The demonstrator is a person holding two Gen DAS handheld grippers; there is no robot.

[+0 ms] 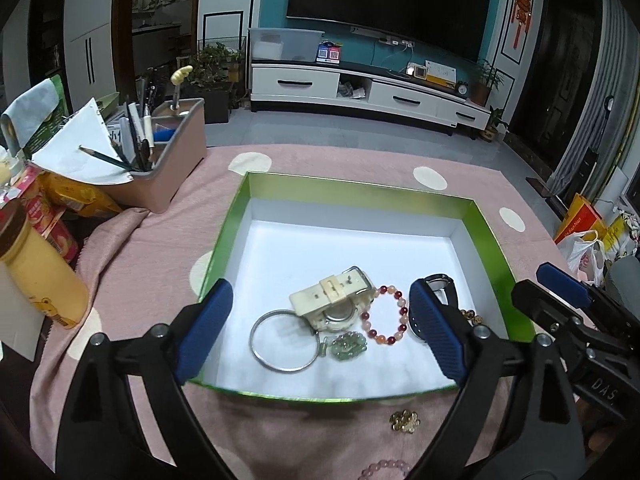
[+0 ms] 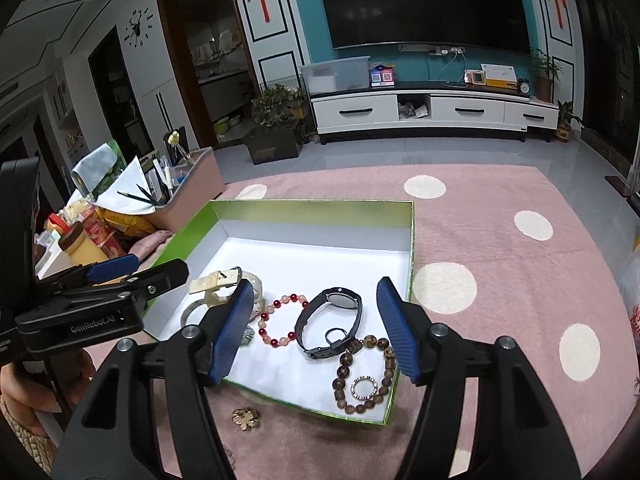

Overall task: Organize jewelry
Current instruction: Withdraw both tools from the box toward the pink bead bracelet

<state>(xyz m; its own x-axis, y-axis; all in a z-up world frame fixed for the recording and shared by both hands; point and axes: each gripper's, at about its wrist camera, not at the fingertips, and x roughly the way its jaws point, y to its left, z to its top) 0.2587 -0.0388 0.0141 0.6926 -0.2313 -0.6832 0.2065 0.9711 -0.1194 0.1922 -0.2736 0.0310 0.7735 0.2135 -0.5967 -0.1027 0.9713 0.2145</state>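
Note:
A green box (image 1: 360,196) with a white floor sits on the pink cloth. Inside it lie a cream watch (image 1: 332,296), a silver bangle (image 1: 280,340), a jade pendant (image 1: 350,346), a red-and-pink bead bracelet (image 1: 386,314), a black watch (image 2: 332,320), a brown bead bracelet (image 2: 364,376) and a sparkly ring (image 2: 364,387). A gold flower brooch (image 1: 405,421) and a pink bead bracelet (image 1: 386,468) lie on the cloth in front of the box. My left gripper (image 1: 320,286) hangs open above the cream watch and holds nothing. My right gripper (image 2: 316,284) stands open over the black watch, also holding nothing.
A pink organiser (image 1: 168,160) with pens and paper stands at the back left. Beside it are a yellow bottle (image 1: 40,272) and snack packets. The dotted pink cloth (image 2: 500,280) stretches out to the right of the box. A hand (image 2: 24,400) grips the left tool.

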